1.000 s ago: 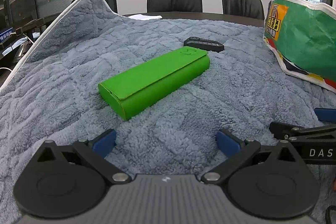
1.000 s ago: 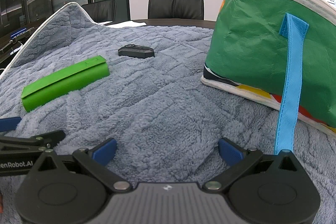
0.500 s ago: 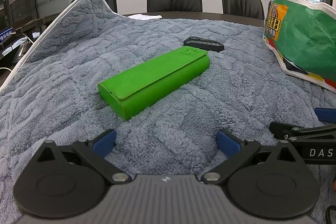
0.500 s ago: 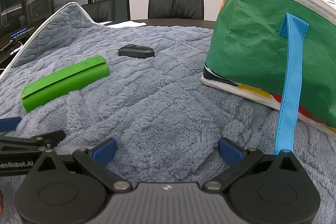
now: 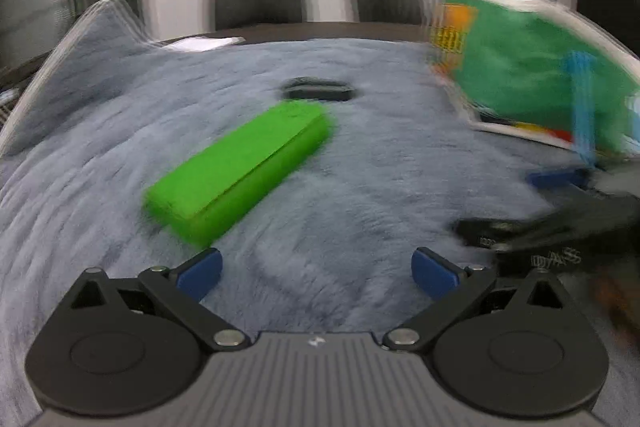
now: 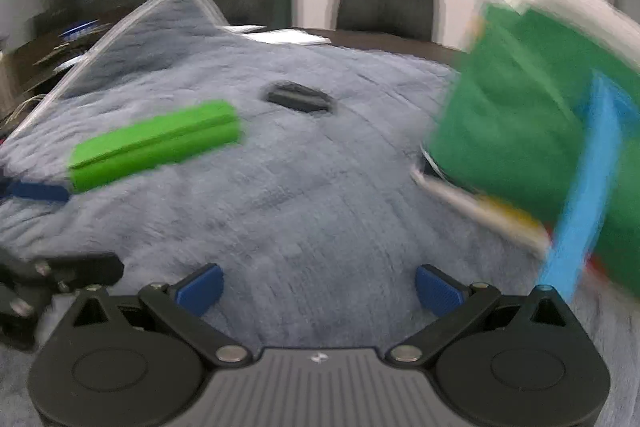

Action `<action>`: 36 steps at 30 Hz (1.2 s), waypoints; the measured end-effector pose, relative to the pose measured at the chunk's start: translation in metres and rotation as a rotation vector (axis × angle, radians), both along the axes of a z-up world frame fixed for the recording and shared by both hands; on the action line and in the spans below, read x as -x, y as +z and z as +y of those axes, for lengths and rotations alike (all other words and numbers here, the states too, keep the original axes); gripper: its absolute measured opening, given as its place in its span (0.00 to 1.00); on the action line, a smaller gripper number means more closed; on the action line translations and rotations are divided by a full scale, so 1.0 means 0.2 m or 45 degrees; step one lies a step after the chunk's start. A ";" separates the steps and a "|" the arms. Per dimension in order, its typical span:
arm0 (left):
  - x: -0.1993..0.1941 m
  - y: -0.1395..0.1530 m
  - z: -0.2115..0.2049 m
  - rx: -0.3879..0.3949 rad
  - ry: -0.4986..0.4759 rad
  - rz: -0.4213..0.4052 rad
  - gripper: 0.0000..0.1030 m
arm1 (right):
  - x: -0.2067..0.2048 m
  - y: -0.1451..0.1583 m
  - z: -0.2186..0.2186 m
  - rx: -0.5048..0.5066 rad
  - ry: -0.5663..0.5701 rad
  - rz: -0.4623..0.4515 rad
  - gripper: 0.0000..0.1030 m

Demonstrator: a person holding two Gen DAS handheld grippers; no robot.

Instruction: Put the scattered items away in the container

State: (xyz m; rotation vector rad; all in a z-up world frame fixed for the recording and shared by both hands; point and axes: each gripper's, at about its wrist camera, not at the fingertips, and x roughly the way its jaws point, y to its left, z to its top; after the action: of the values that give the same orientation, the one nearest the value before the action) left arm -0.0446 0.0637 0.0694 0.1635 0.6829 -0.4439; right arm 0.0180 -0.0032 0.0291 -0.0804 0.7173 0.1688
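Observation:
A bright green case [image 5: 240, 167] lies on the grey fleece blanket [image 5: 360, 187], ahead and left of my left gripper [image 5: 316, 273], which is open and empty. A small black key fob [image 5: 318, 90] lies beyond the case. The green bag [image 5: 536, 83] with a blue strap stands at the right. In the right wrist view my right gripper [image 6: 318, 289] is open and empty, with the green case [image 6: 156, 147] far left, the key fob [image 6: 300, 98] ahead and the bag [image 6: 532, 131] close on the right. Both views are motion-blurred.
Each gripper shows at the edge of the other's view, the right one [image 5: 560, 223] and the left one [image 6: 48, 271]. The blanket's raised corner [image 5: 108, 23] stands at back left. Black chairs [image 5: 260, 1] and a dark table edge lie behind.
Both grippers have lifted and moved, blurring the views. The case and key fob now appear farther off and lower in view; the right view has swung left. The jaws stay open.

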 end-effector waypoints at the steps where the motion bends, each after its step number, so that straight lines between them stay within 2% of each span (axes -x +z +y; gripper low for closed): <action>1: -0.03 0.06 0.02 0.005 -0.049 -0.027 1.00 | -0.03 0.05 0.00 -0.029 0.063 -0.035 1.00; 3: -0.10 0.17 0.06 -0.009 -0.120 -0.136 1.00 | -0.10 0.15 -0.02 -0.098 0.155 -0.146 1.00; 4: -0.17 0.21 0.07 -0.042 -0.198 -0.194 1.00 | -0.16 0.18 -0.02 -0.093 0.167 -0.187 1.00; 6: -0.35 0.27 0.06 -0.115 -0.273 -0.287 1.00 | -0.31 0.21 0.01 0.008 0.144 -0.227 0.99; 8: -0.54 0.29 0.02 -0.203 -0.310 -0.317 1.00 | -0.48 0.21 0.06 0.107 0.135 -0.227 0.91; 9: -0.66 0.30 0.00 -0.235 -0.352 -0.326 0.99 | -0.56 0.19 0.08 0.147 0.138 -0.220 0.89; 12: -0.88 0.27 -0.07 -0.241 -0.491 -0.330 0.98 | -0.76 0.12 0.14 0.268 0.138 -0.149 0.79; 13: -0.95 0.24 -0.11 -0.268 -0.567 -0.304 0.98 | -0.81 0.08 0.13 0.276 0.149 -0.119 0.77; 14: -1.01 0.20 -0.14 -0.311 -0.631 -0.272 0.98 | -0.86 0.06 0.13 0.270 0.168 -0.089 0.71; 16: -1.09 0.11 -0.16 -0.360 -0.715 -0.221 0.92 | -0.92 0.02 0.11 0.244 0.199 -0.022 0.64; 17: -1.10 0.07 -0.17 -0.366 -0.756 -0.193 0.88 | -0.95 0.00 0.09 0.220 0.213 0.004 0.63; 19: -1.13 0.01 -0.19 -0.357 -0.826 -0.141 0.83 | -0.97 -0.01 0.06 0.156 0.241 0.006 0.63; 22: -1.19 -0.02 -0.17 -0.247 -0.857 -0.082 0.80 | -1.00 -0.02 0.07 0.162 0.258 -0.011 0.62; 23: -1.21 -0.04 -0.17 -0.241 -0.863 -0.069 0.77 | -1.01 -0.03 0.07 0.162 0.270 -0.010 0.57; 24: -1.21 -0.05 -0.17 -0.236 -0.873 -0.065 0.62 | -1.01 -0.03 0.07 0.146 0.288 0.002 0.53; 25: -1.23 -0.06 -0.16 -0.215 -0.884 -0.054 0.54 | -1.02 -0.03 0.07 0.129 0.305 0.017 0.45; 27: -1.25 -0.07 -0.15 -0.205 -0.857 -0.069 0.37 | -1.02 -0.03 0.07 0.127 0.321 0.019 0.44; 28: -1.25 -0.06 -0.15 -0.219 -0.848 -0.082 0.34 | -1.01 -0.02 0.07 0.129 0.327 0.018 0.42; 32: -1.26 -0.04 -0.11 -0.161 -0.847 -0.070 0.29 | -0.97 0.02 0.08 0.166 0.327 -0.020 0.40; 33: -1.25 -0.02 -0.10 -0.149 -0.841 -0.092 0.25 | -0.94 0.04 0.08 0.182 0.324 -0.040 0.39; 36: -1.19 0.10 -0.02 -0.079 -0.823 -0.173 0.23 | -0.83 0.16 0.08 0.183 0.332 -0.133 0.37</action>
State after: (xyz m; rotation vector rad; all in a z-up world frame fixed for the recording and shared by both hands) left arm 0.1929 0.0594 0.0896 0.4747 0.4994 -1.0205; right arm 0.1845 0.0134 0.0620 -0.3186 0.6120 0.3601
